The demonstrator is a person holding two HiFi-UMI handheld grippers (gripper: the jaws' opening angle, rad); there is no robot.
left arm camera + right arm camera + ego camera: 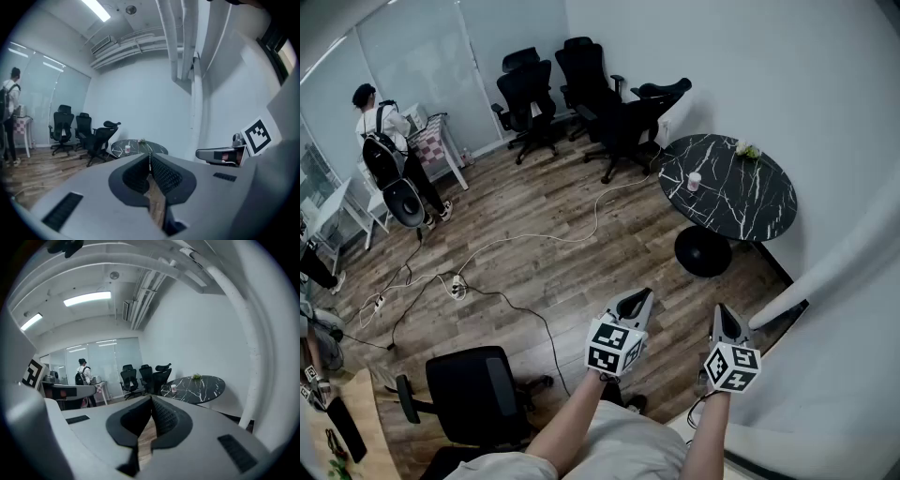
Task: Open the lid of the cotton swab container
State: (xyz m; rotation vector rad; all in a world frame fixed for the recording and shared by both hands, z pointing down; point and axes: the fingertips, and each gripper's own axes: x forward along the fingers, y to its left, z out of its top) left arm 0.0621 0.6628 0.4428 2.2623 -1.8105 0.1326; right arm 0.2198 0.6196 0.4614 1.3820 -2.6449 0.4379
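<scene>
while the left gripper (636, 300) and right gripper (724, 317) are held clenched and empty above open wood floor (562, 272), the cotton swab container (694, 181), a small pale pink-banded cylinder, is seen well apart on the black marble table (755, 206), near its edge toward the office chairs (619, 117).

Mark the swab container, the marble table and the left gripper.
swab container (694, 181): head view, its middle.
marble table (741, 202): head view, bare top.
left gripper (636, 298): head view, shut jaw tips.

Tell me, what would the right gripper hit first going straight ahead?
Nothing close. The right gripper aims over open floor, probably toward the office chairs beside the round table; depth is unclear.
</scene>
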